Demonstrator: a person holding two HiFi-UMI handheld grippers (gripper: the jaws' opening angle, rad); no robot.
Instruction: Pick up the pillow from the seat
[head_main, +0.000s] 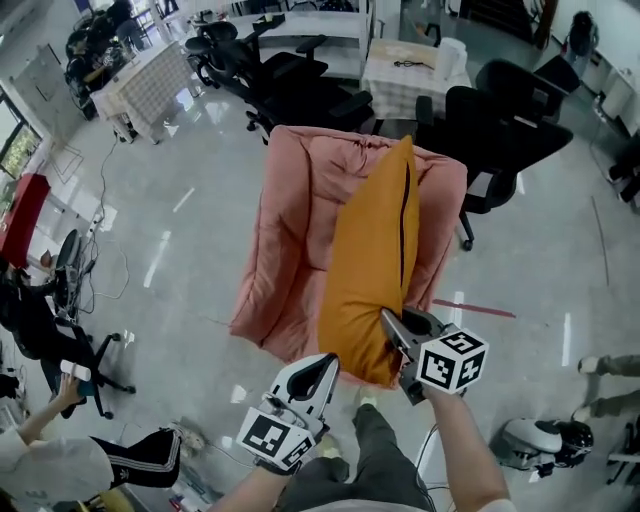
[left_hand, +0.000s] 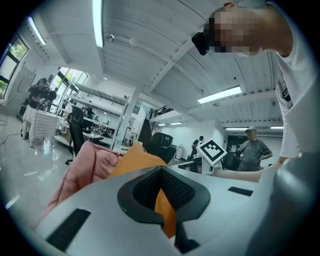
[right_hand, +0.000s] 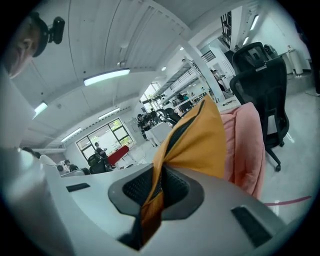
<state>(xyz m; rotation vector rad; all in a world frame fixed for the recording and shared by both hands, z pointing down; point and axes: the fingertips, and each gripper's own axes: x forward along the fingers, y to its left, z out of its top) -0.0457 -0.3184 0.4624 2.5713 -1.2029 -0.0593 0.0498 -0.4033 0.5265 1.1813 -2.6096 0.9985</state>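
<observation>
Looking down, the head view shows the orange pillow propped on edge against the pink padded seat, left claw and right claw sharing its near end, likely for an even lift; black office chairs crowd behind. Left gripper view: claw clenched on orange fabric. Right gripper view: claw pinching the zipped edge.

Right gripper grips the orange pillow standing on the pink seat
</observation>
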